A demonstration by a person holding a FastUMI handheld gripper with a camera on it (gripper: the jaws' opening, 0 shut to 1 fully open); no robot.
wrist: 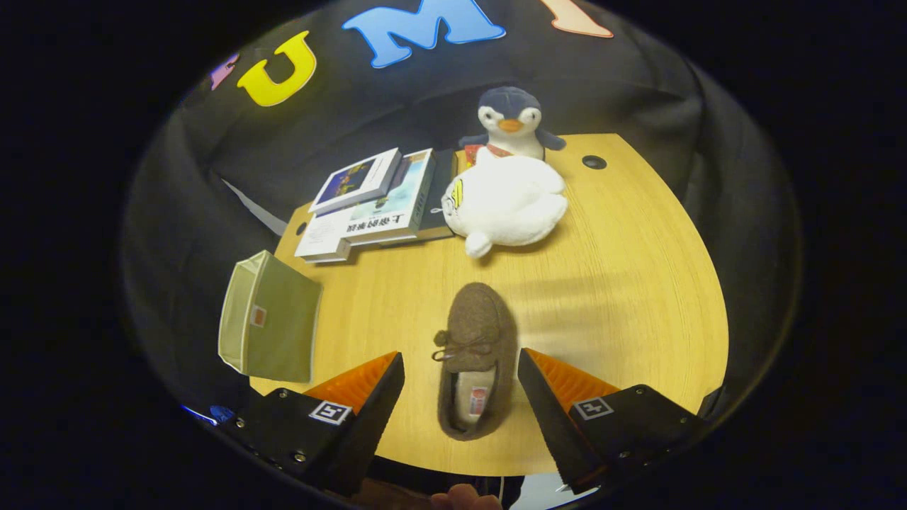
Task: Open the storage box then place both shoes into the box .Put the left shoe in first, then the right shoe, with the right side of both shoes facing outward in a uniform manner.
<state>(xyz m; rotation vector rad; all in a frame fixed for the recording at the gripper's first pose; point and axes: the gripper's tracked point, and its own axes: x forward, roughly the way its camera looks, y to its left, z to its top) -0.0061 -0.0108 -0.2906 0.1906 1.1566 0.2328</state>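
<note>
A brown slipper-style shoe (475, 354) with a small bow lies on the wooden table (623, 283), toe pointing away from me, heel near the table's front edge. My gripper (460, 365) hovers above it, open, with one finger on each side of the shoe and neither touching it. To the left of the fingers a pale green fabric storage box (269, 326) stands at the table's left edge, overhanging it.
Beyond the shoe lie a white plush toy (506, 202) and a penguin plush (511, 124). A stack of books (375, 205) sits at the back left. A person's fingertip (464, 499) shows below the table's front edge.
</note>
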